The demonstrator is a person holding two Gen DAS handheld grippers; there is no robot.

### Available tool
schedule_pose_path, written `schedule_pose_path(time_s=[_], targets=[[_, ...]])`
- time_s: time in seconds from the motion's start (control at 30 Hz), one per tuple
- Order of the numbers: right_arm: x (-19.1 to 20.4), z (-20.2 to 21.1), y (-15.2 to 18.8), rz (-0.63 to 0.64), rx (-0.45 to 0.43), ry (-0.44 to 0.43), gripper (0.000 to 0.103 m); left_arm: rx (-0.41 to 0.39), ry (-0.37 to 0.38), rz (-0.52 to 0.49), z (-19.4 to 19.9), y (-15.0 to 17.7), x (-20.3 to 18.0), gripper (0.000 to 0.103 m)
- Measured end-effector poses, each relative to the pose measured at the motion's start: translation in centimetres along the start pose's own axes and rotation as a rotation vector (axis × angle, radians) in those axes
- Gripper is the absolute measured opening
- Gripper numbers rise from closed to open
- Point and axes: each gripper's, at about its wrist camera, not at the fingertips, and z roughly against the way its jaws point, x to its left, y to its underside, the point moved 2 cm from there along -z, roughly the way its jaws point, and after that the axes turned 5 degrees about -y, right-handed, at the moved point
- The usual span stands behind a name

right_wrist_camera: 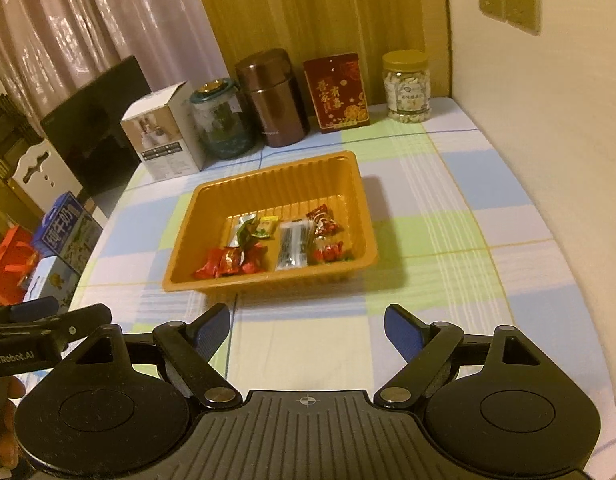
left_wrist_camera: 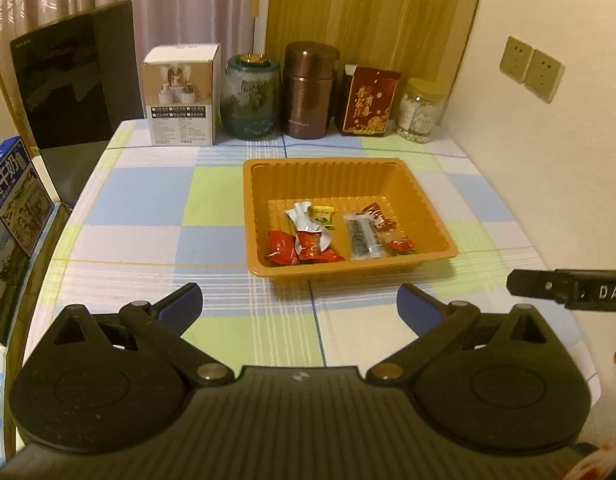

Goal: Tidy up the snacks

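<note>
Near the middle of the bench [left_wrist_camera: 148, 216] sits the orange tray [left_wrist_camera: 340, 172], with the wrapped snacks [left_wrist_camera: 308, 246] gathered along its near side. Both the left claw [left_wrist_camera: 300, 306] and the right claw [right_wrist_camera: 308, 326] hang before the tray, jaws spread wide, nothing between them.

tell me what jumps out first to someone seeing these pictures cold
The orange tray in the middle of the checked tablecloth draws the eye, with wrapped snacks, mostly red packets, heaped at its near end. Behind it, along the back edge, stand a white box, a brown canister and a red tin. Both the left gripper and right gripper hang open and empty short of the tray.
</note>
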Motion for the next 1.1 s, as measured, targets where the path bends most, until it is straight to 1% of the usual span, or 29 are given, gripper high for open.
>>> schedule_pose_path(time_s=[0.2,0.33,0.47,0.57,0.9,1.1], targets=[[0.2,3.8,2.8,0.002,-0.045,0.029,0.084,-0.056,-0.017,-0.008,4.3,2.4,-0.8,0.103],[0.6,6.2,5.0,0.011,-0.072,0.05,0.084,-0.062,-0.009,-0.002,6.4,4.3,-1.0,0.103],[1.4,8.0,6.9,0.008,-0.101,0.055,0.084,-0.073,-0.025,-0.005,8.1,6.0,-1.1,0.103],[2.2,9.4,8.5,0.006,-0.12,0.054,0.084,-0.078,-0.029,0.013,9.3,7.3,-0.7,0.103],[5.0,12.5,13.6,0.046,-0.16,0.059,0.084,-0.078,-0.063,0.048,13.0,11.7,0.4,0.103],[6.9,13.5,15.5,0.086,-0.163,0.048,0.084,-0.086,-0.076,0.054,14.7,13.3,0.7,0.103]])
